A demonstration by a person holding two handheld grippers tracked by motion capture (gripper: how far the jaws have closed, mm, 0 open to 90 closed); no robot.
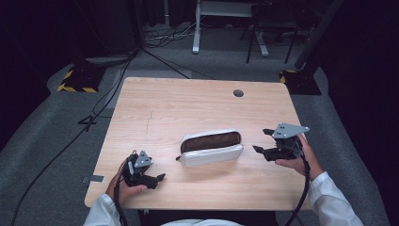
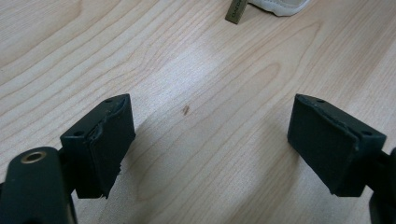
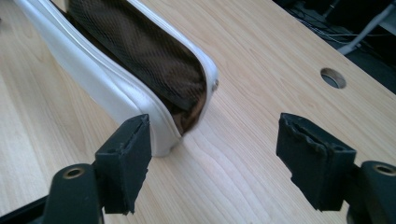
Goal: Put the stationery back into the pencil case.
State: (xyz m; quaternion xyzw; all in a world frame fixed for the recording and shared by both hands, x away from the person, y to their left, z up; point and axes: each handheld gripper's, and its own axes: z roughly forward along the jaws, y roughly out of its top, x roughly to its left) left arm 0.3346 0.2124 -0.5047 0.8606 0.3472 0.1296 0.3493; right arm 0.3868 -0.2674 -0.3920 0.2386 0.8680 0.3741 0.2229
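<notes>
Both grippers wide and empty — left gripper (image 1: pixel 157 179), right gripper (image 1: pixel 262 141) beside white pouch (image 1: pixel 211 147)

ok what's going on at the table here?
A person at a wooden table holds a gripper in each hand. A white pouch lies unzipped in the middle, its dark lining showing. The right gripper is open just off the pouch's right end, gripping nothing. The left gripper is open too, over bare wood short of the pouch's zip pull. Neither one touches the pouch.
</notes>
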